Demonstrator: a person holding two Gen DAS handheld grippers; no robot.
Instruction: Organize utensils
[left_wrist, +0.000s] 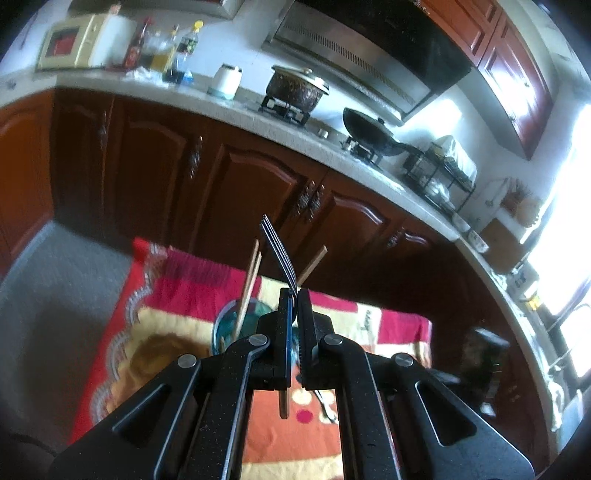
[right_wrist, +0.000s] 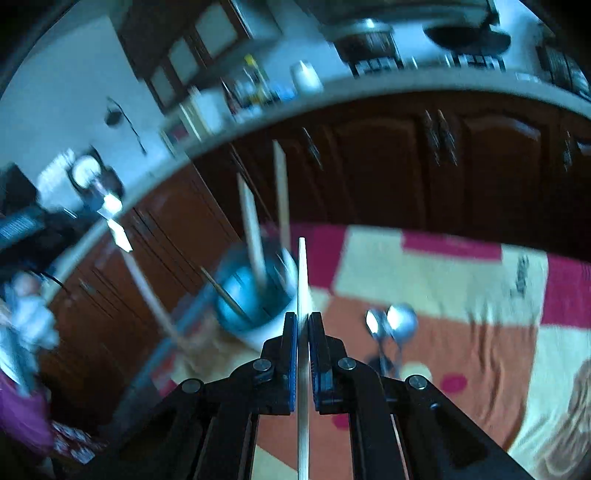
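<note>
The step in hand appears to be loading utensils into the cup (right_wrist: 255, 306) on the cloth (right_wrist: 424, 266): the left gripper (left_wrist: 294, 295) is clamped on a fork (left_wrist: 279, 254), tines up, just above the cup (left_wrist: 236, 325), and the right gripper (right_wrist: 303, 317) is clamped on a chopstick (right_wrist: 303, 280) pointing forward beside the cup. Chopsticks (right_wrist: 253, 225) already stand in the cup, and two spoons (right_wrist: 391, 325) lie on the cloth to its right, though motion blur leaves their exact count uncertain. Next, each held piece needs lowering over the rim before the jaws release.
</note>
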